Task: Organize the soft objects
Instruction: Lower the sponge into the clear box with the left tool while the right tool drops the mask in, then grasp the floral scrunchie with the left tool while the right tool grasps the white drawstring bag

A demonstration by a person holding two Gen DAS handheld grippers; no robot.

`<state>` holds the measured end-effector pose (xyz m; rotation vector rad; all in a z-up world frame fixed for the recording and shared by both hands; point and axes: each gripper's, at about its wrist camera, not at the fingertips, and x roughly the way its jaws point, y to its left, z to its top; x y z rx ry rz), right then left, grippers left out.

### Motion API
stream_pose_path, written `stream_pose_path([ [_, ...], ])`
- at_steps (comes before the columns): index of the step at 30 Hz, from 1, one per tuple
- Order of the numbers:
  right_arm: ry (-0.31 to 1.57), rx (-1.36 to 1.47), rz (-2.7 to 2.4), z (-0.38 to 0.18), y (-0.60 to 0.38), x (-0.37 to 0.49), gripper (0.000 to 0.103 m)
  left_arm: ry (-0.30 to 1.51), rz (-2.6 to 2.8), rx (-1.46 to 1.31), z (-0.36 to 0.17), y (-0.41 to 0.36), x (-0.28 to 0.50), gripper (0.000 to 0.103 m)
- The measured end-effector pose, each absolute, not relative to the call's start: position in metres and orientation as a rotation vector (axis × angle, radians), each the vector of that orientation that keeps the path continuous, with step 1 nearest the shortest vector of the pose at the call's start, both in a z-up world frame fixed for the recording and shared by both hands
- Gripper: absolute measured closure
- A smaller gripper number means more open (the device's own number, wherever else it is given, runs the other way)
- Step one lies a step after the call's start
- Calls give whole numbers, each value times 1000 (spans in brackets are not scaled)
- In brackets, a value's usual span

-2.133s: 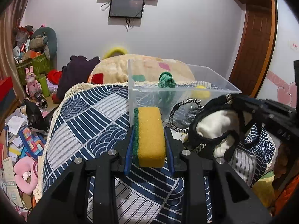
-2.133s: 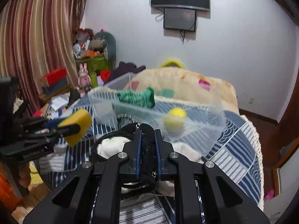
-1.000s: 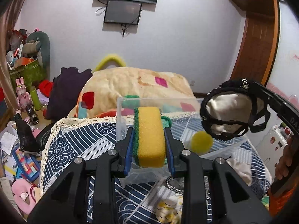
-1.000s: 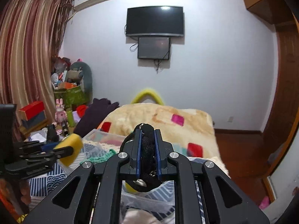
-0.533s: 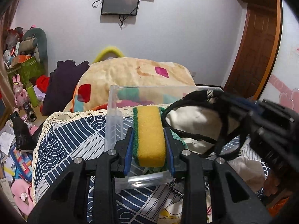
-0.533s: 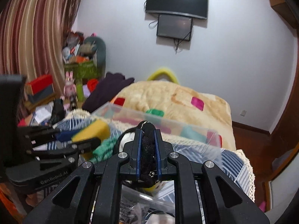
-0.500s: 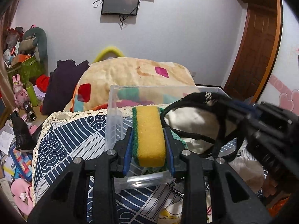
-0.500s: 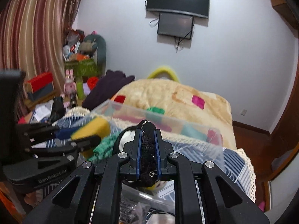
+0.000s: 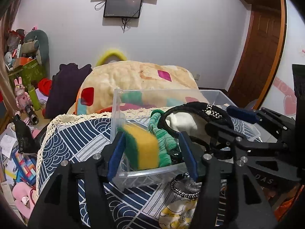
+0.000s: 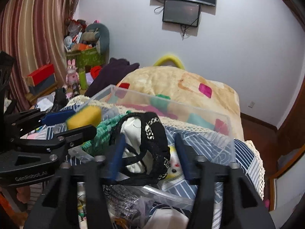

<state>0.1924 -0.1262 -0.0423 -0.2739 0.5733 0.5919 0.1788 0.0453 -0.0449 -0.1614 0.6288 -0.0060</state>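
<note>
A clear plastic bin stands on the blue patterned cloth. My left gripper is open over the bin's near edge; the yellow-and-green sponge sits loose and tilted between its fingers, inside the bin beside a green knitted piece. My right gripper is open too; the black-and-white lace garment hangs free between its fingers over the bin. The sponge and the left gripper also show at the left of the right wrist view. The garment shows in the left wrist view.
A black-and-white braided band and other soft items lie on the cloth in front of the bin. A beige blanket is heaped behind. Toys and clutter cover the floor at left. A wooden door is at right.
Both grippers have opened. The sponge has been let go and tilts inside the bin; the lace garment has been let go over the bin.
</note>
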Motion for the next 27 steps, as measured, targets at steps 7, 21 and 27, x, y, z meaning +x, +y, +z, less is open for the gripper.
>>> stream_pose_path([
  [7,523,-211,579,-25,-144,186,30,597,-9,-162,-29,45,166,28],
  [21,416,-129,563,2,-187,150,19,505,-13,-135,-3,36,120,2],
  [27,442,-143,551,-12,-197,139,10,533,-6,-106,-17,25,108,1],
])
